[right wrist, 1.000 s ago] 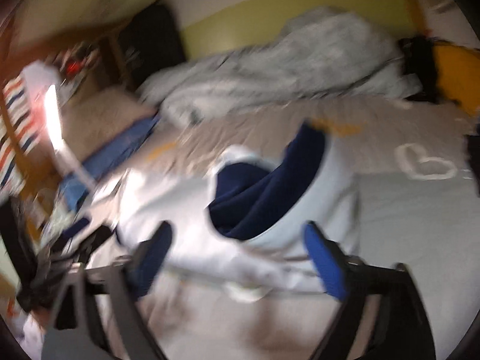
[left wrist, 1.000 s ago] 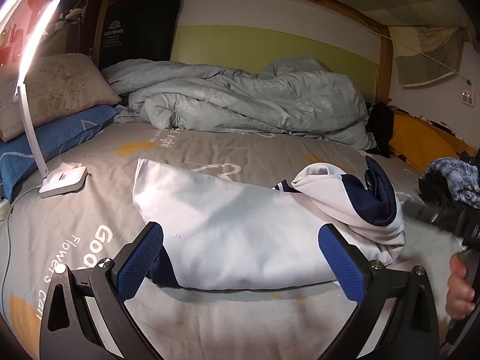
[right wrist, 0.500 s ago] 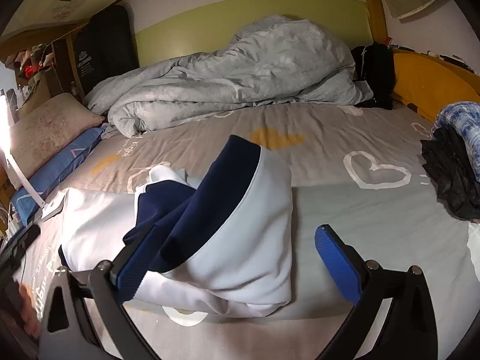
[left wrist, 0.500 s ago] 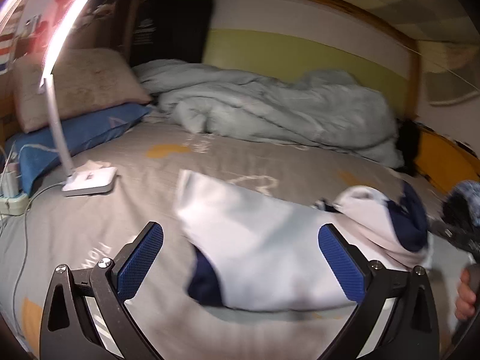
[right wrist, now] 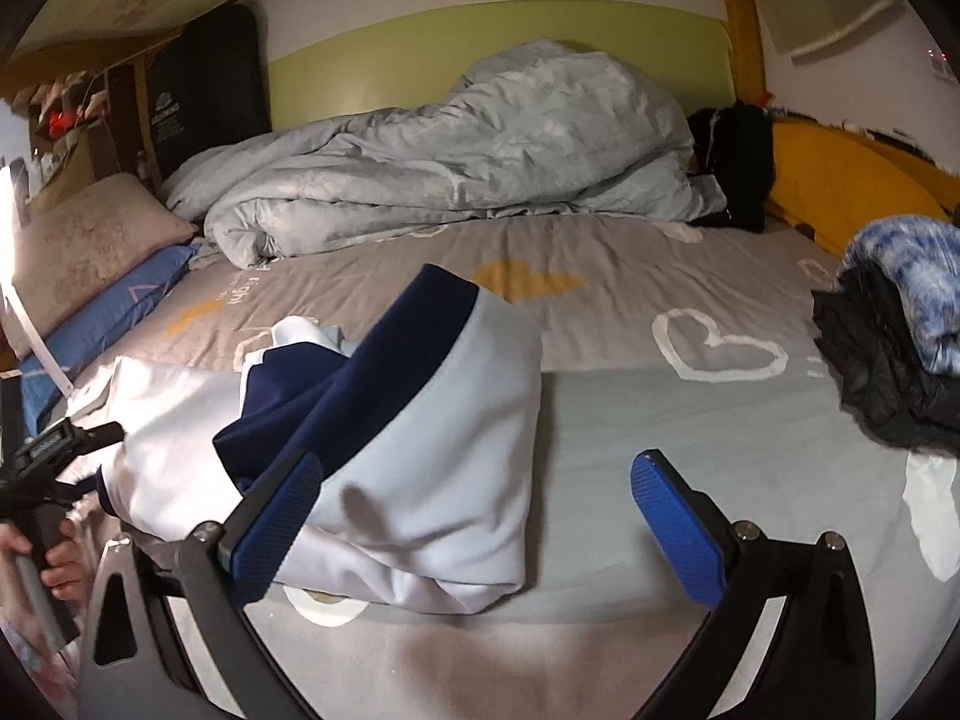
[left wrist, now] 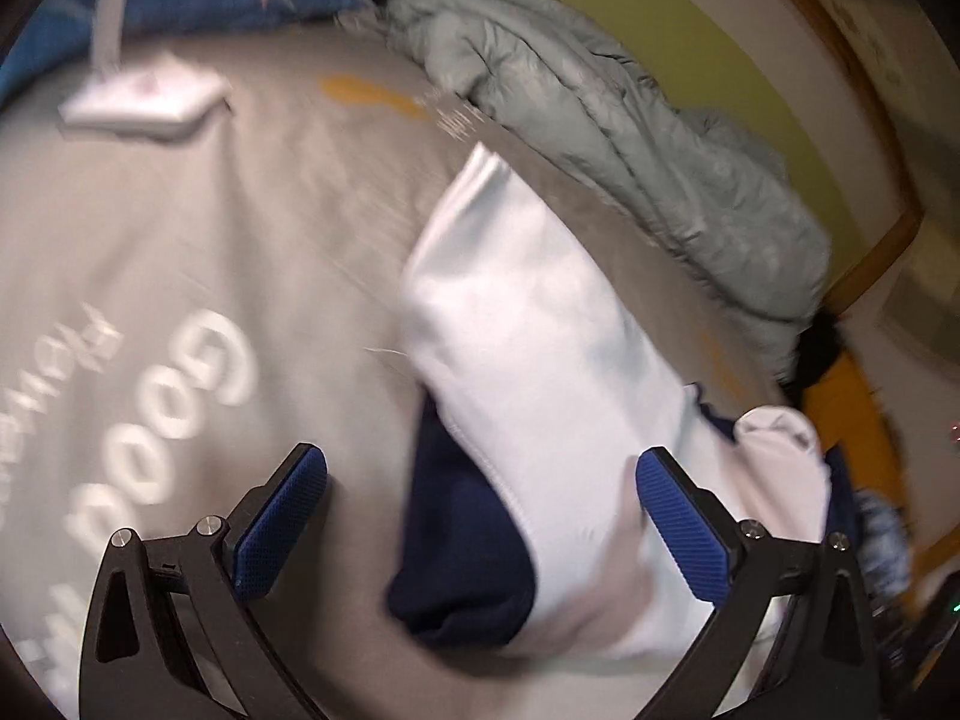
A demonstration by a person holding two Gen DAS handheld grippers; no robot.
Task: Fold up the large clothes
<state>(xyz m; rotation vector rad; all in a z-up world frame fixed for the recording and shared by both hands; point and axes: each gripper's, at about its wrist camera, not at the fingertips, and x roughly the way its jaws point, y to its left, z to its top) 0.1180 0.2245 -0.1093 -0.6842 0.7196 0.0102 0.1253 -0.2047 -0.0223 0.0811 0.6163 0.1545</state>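
- Far left, the lamp base (left wrist: pixel 144 102) sits on the grey bed sheet (left wrist: pixel 180 300), and it has slid up and away in the left wrist view since a second ago: that camera has tipped down and swung in, blurring as it goes.
- Left gripper (left wrist: pixel 480 534) is spread wide, pinching nothing, and now hovers over the near end of the white-and-navy garment (left wrist: pixel 540 348), where the navy lining pokes out from under the white panel.
- My read: it's lining up to grab that end for the next fold.
- Centre of the bed, the garment lies as a long, partly folded bundle, its bunched navy-trimmed end (right wrist: pixel 414 396) flopped over towards the right.
- Right gripper (right wrist: pixel 474 516) is also wide open and empty; half a second back it looked much the same, so it's holding station beside the bundle.
- Far right, a heap of dark and blue clothes (right wrist: pixel 900 354) waits, well apart.
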